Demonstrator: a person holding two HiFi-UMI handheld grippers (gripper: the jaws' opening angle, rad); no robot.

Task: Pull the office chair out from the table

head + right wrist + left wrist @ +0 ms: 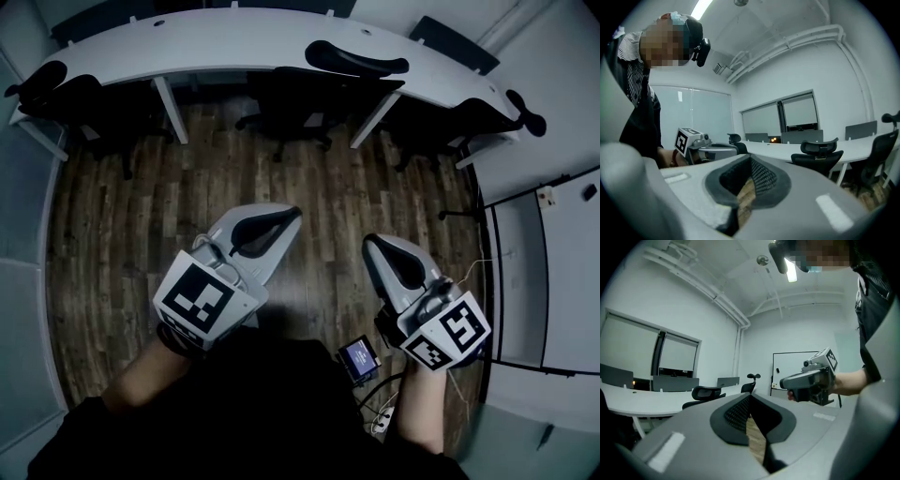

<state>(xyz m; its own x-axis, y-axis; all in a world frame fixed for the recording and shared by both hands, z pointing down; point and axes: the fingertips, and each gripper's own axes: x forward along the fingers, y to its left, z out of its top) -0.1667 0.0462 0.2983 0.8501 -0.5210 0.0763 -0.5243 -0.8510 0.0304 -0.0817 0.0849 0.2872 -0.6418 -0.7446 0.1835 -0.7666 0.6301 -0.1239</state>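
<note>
Facing the black mesh office chair (300,103) at twelve o'clock, left gripper (281,220) and right gripper (370,246) have fingers together, empty; arriving shut risks shoving it under the curved white bench (234,42).

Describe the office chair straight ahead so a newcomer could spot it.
Find the long curved white table. The middle office chair is tucked under it between two white legs, its headrest dark against the tabletop; the other chairs stand at the table's ends.

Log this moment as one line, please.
stage: chair not yet reached | left gripper: shut, empty | right gripper: shut, empty | middle office chair: tucked at table, untouched
</note>
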